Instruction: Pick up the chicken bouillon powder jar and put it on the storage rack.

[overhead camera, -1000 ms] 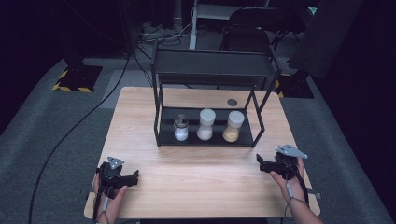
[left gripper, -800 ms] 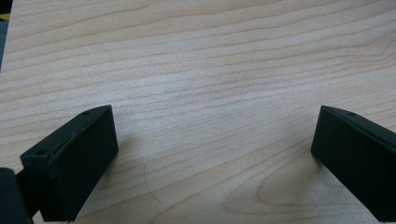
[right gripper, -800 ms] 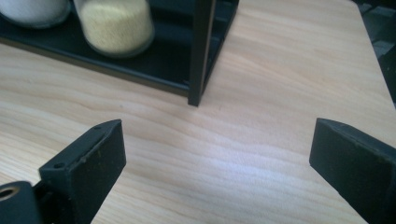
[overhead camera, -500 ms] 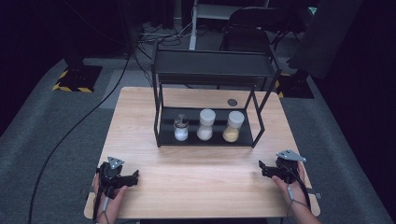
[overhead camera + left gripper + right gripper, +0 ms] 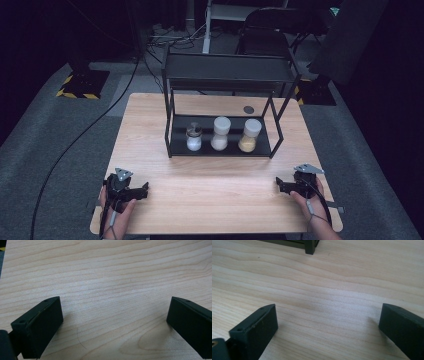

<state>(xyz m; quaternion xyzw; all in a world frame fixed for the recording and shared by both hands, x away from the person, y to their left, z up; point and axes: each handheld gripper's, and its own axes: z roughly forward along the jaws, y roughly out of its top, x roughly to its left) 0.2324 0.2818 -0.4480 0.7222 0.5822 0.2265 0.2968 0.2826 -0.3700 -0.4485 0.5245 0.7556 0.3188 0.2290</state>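
My left gripper (image 5: 144, 190) rests low over the wooden table (image 5: 210, 200) near its front left corner. It is open, and the left gripper view has bare wood between the jaws (image 5: 115, 322). My right gripper (image 5: 279, 185) is near the front right corner, also open over bare wood (image 5: 328, 325). Its jaws have just been opening, with nothing between them. Both grippers point inward toward the table's middle. A black wire rack (image 5: 171, 135) stands farther back, and its front leg (image 5: 310, 248) appears in the right gripper view.
On the rack's lower shelf stand a small glass jar (image 5: 194, 137) with white contents, a white-lidded jar (image 5: 220, 134) and a jar of tan powder (image 5: 249, 136). A dark round disc (image 5: 248, 109) lies on the table behind the rack. Cables cross the floor beyond.
My right gripper has sunk toward the table and drawn a little nearer the front edge. The left gripper has kept still.
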